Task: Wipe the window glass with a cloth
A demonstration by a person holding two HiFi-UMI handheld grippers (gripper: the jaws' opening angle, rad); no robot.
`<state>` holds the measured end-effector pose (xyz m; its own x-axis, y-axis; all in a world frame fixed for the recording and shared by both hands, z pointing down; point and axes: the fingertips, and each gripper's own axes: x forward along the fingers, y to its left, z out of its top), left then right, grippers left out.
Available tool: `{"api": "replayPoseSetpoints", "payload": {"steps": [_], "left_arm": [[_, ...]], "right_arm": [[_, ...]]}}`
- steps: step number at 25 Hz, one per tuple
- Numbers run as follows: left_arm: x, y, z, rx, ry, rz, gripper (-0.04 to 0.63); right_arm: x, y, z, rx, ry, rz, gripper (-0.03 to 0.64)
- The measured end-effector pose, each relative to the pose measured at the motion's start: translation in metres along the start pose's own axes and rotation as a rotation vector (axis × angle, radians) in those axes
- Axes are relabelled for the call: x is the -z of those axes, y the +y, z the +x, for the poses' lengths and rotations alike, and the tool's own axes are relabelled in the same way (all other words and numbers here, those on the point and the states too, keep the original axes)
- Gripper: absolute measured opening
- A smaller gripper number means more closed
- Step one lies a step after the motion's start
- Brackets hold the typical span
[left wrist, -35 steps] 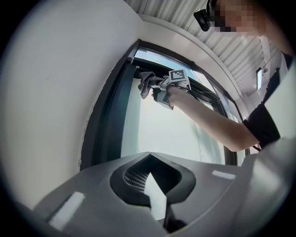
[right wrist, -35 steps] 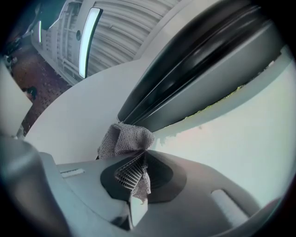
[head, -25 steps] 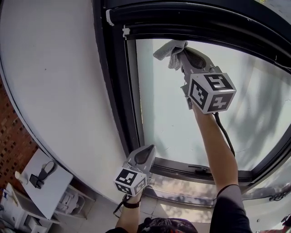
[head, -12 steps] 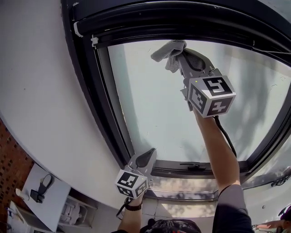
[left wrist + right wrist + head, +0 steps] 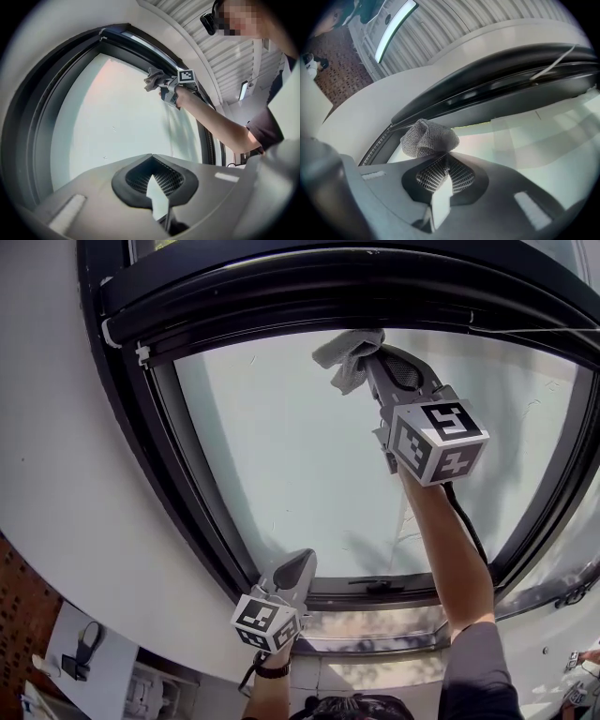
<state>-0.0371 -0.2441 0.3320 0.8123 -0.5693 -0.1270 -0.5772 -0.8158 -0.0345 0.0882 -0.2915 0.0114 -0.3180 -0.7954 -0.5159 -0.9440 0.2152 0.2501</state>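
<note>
Right tool (image 5: 367,351) high on outstretched arm (image 5: 445,540), jaws tight on cloth (image 5: 343,350); left tool (image 5: 304,561) low, jaws together.

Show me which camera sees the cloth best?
The right gripper view: the cloth is close and large, bunched in the shut right gripper. The head view shows it small against the window glass; the left gripper view shows it far away.

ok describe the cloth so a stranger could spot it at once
Look at the big window glass in its black frame. Near the top edge, the right hand-held gripper is shut on a crumpled grey cloth, the only soft, wrinkled thing against the smooth pane.
</note>
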Motion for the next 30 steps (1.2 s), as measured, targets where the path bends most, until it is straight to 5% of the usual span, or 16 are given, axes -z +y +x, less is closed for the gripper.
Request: {"api": "replayPoseSetpoints", "payload": {"steps": [30], "left_arm": [[0.007,-0.104,0.104,0.167,0.012,0.011,0.000]], "right_arm": [[-0.017,-0.208,-0.127,0.264,0.012,-0.079,0.014]]}}
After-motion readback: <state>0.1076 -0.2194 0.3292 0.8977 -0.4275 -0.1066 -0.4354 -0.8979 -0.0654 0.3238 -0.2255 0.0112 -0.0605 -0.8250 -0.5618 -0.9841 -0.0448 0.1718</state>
